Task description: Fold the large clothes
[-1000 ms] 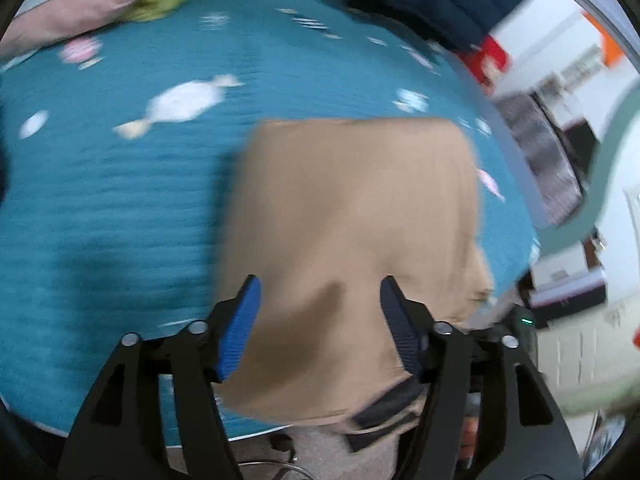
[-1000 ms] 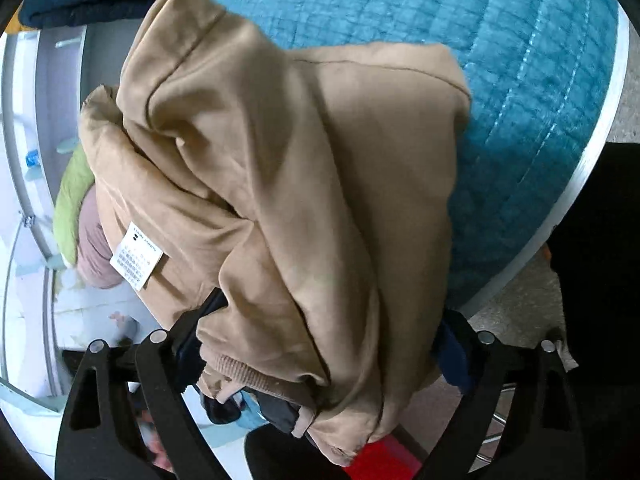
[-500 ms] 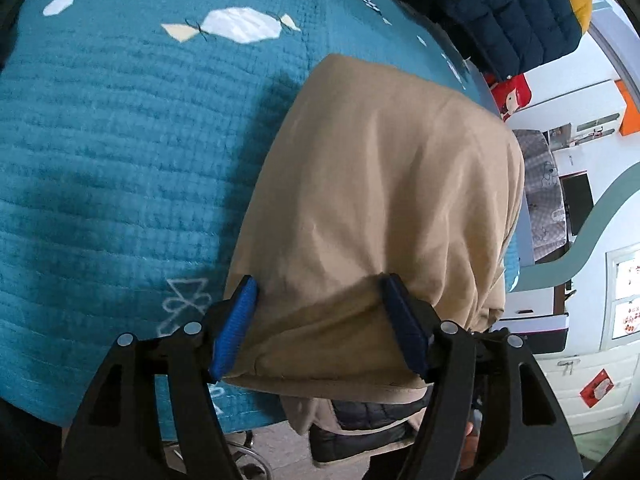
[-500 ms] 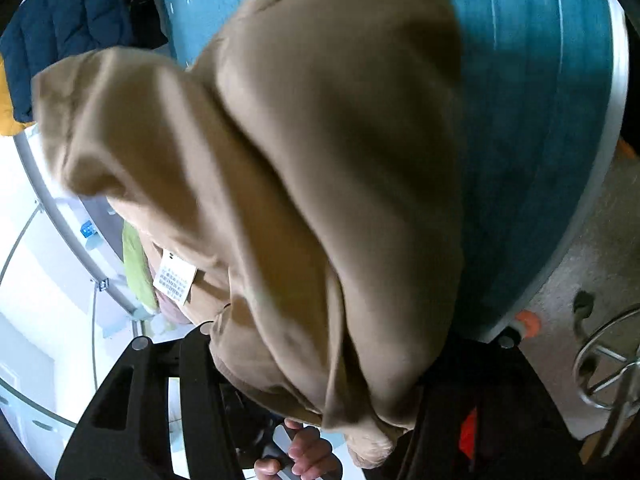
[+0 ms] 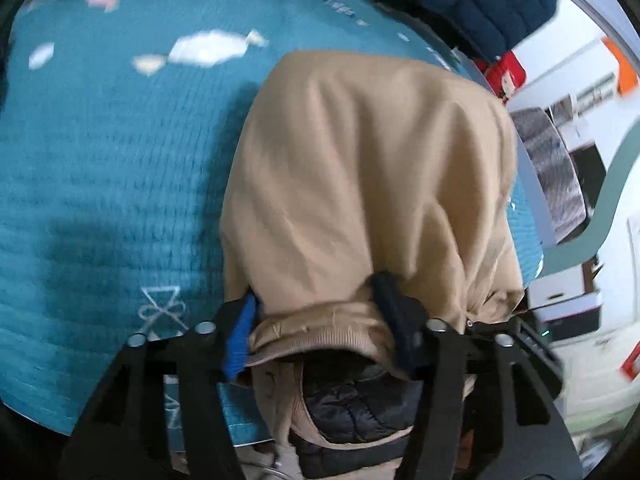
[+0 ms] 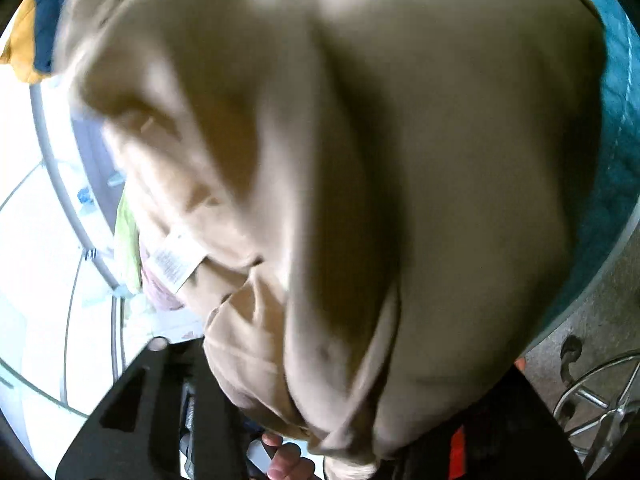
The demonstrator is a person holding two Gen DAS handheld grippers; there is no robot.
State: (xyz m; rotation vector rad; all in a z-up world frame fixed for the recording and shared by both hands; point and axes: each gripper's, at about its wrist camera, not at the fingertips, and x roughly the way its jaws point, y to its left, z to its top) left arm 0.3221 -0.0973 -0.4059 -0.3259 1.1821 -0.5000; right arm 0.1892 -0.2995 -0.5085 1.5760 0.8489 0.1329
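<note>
While bunched into soft folds, the tan sweatshirt (image 5: pixel 372 184) lies on the teal quilted tabletop (image 5: pixel 104 184), ribbed hem clamped by the left gripper (image 5: pixel 316 316) fingers, just closing; right gripper (image 6: pixel 320 432) grip cannot be told, cloth-covered.

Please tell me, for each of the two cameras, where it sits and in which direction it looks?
Left wrist view: sits on the left gripper, looks forward and down at the tan fleece sweatshirt on the teal quilted blanket; both black fingers show, closed on its ribbed hem.
Right wrist view: sits on the right gripper, looks along its fingers, nearly filled by the sweatshirt; one black finger and a person's fingertips show; its jaws have just been closing.
Shared: the sweatshirt, blanket, and navy quilted jacket.
</note>
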